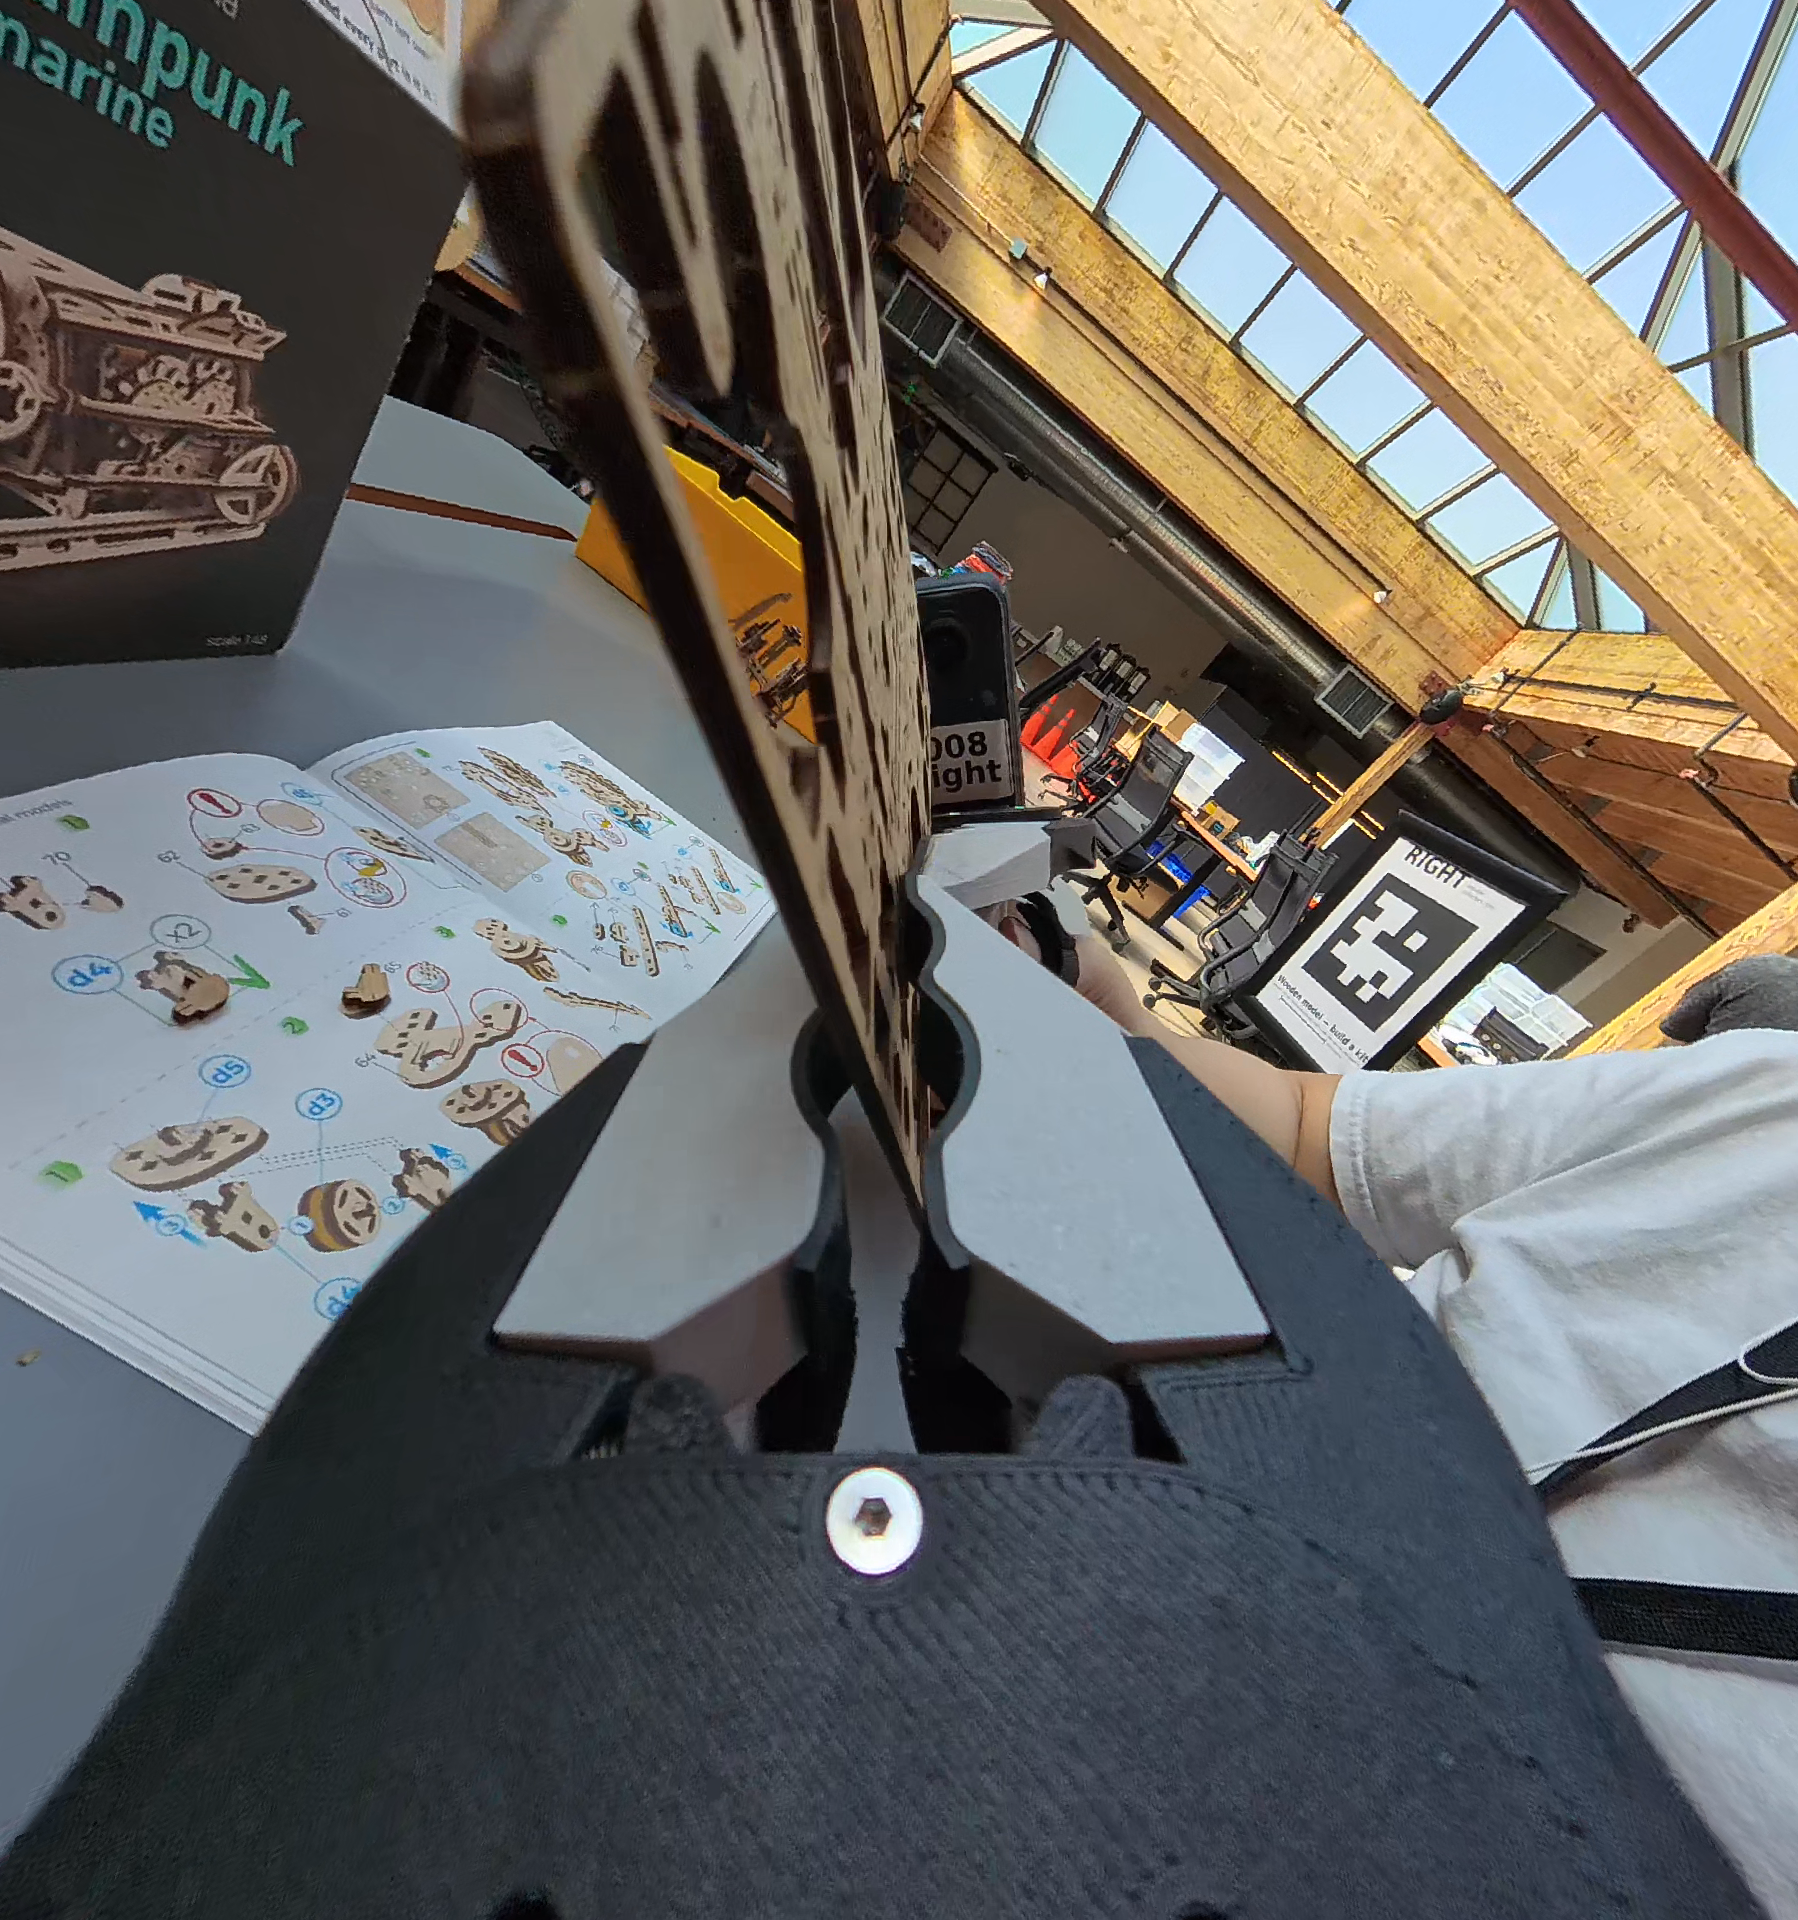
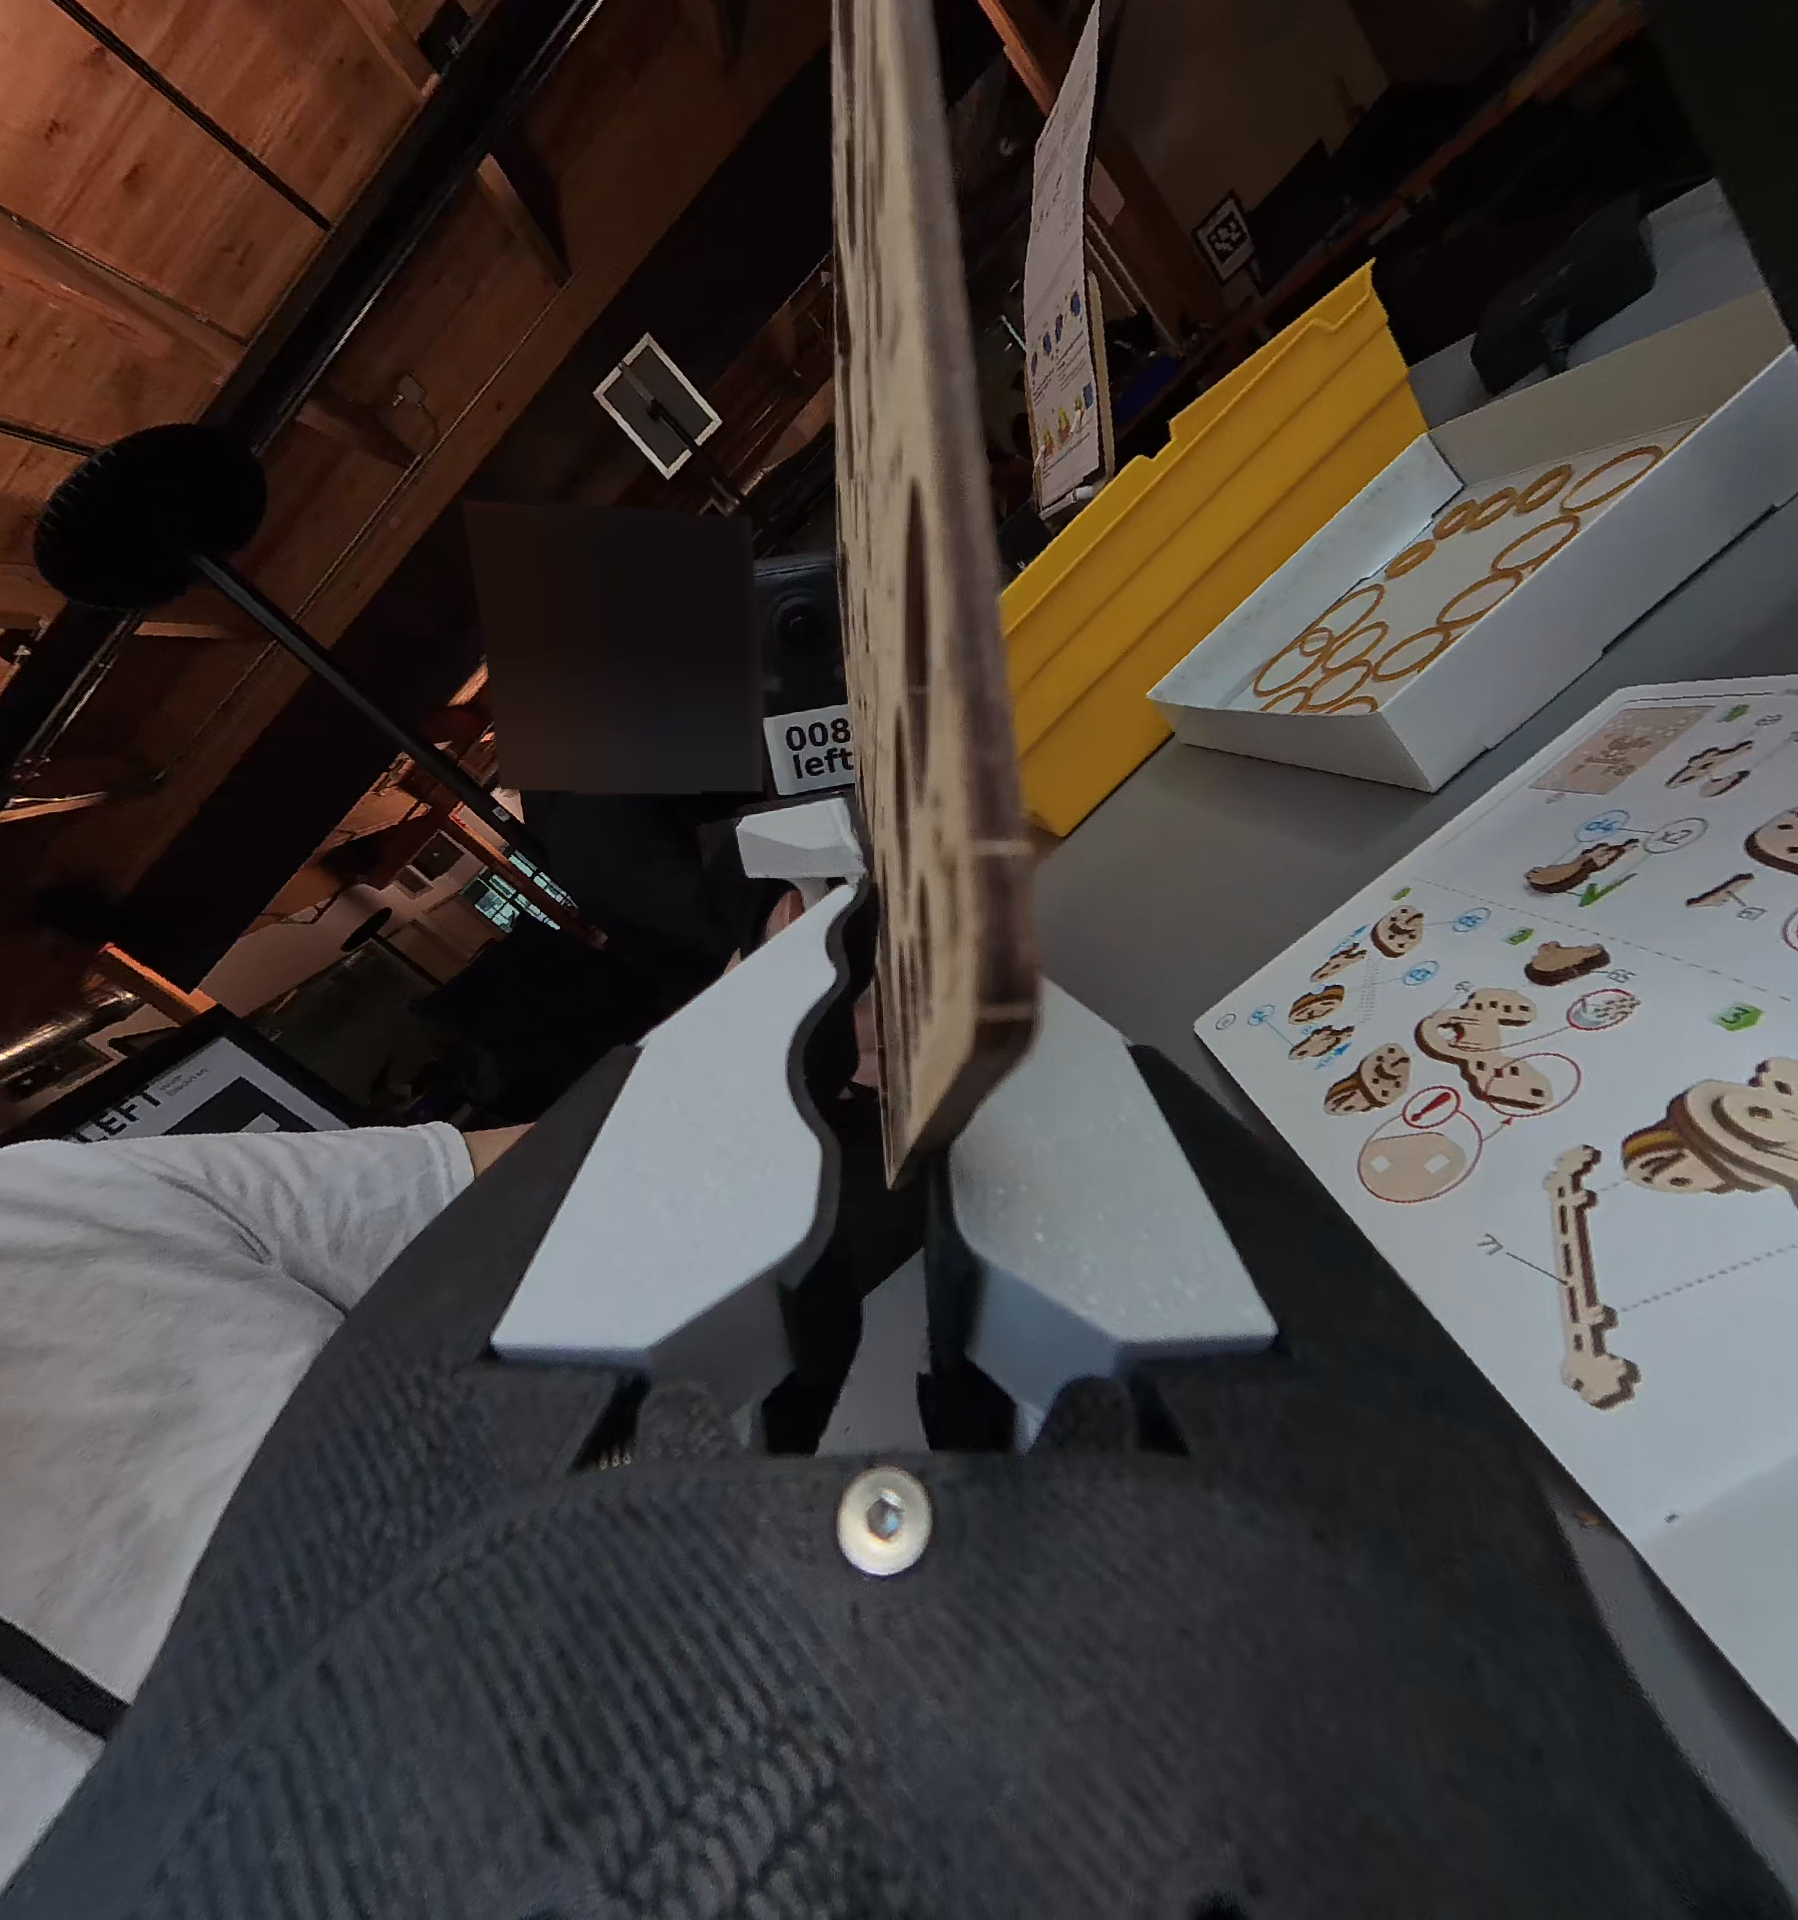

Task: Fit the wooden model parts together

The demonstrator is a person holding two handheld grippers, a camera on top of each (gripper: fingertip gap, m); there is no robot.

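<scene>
Wooden sheet clamped edge-on by both claws.
Left claw and right claw each grip one end toward 12 o'clock — uneven twisting could snap the thin sheet, or let it slip.

We've got the sheet up between both grippers. Booklet lies on the table, box behind it, bin beside the tray.

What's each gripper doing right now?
Left gripper: shut on the wooden parts sheet.
Right gripper: shut on the same wooden parts sheet.
</scene>
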